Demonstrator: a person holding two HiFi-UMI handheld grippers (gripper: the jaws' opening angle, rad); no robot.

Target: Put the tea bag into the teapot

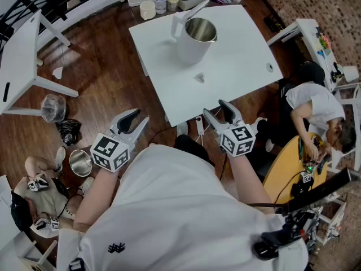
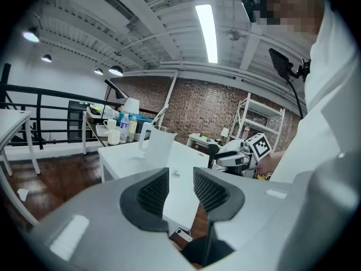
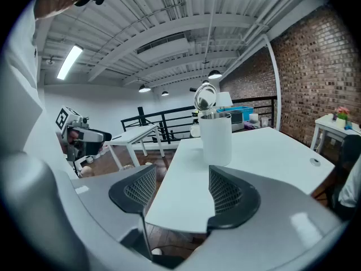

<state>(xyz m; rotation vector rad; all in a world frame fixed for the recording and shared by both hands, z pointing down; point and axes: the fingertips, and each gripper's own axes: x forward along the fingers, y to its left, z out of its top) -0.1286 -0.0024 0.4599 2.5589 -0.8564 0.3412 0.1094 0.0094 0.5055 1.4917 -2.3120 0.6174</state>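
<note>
The tea bag [image 1: 199, 78] lies flat near the middle of the white table [image 1: 240, 58], on the person's side of the teapot [image 1: 194, 38] and apart from it. The teapot stands upright towards the far edge with its lid tipped open. Short of the table's near edge, the left gripper [image 1: 137, 121] and the right gripper [image 1: 218, 110] are held above the wooden floor [image 1: 107, 72]. Each has its jaws spread, with nothing between them.
</note>
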